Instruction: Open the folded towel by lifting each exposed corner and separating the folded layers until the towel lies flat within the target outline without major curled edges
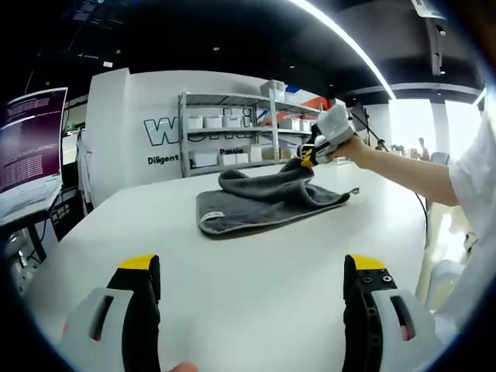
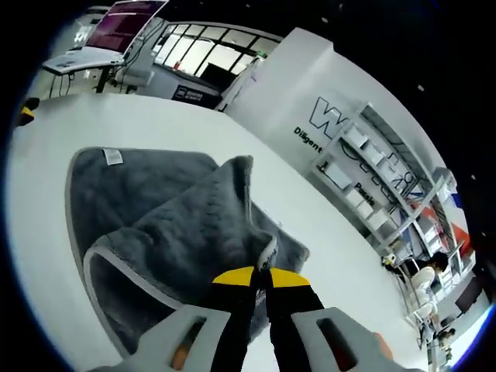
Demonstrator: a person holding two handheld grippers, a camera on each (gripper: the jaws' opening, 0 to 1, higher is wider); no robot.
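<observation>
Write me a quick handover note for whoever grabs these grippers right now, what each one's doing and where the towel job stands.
Right gripper: jaws shut on a corner of the grey towel, lifting that layer off the white table.
Left gripper: jaws open, empty, low over the table on the near side, apart from the towel.
Towel: near the table's middle, partly unfolded; lower layer lies flat with its label showing, upper layer bunched and raised.
Done: one corner gripped and lifted.
Left: draw the layer out, spread it flat, smooth curled edges. I can't make out a target outline.
</observation>
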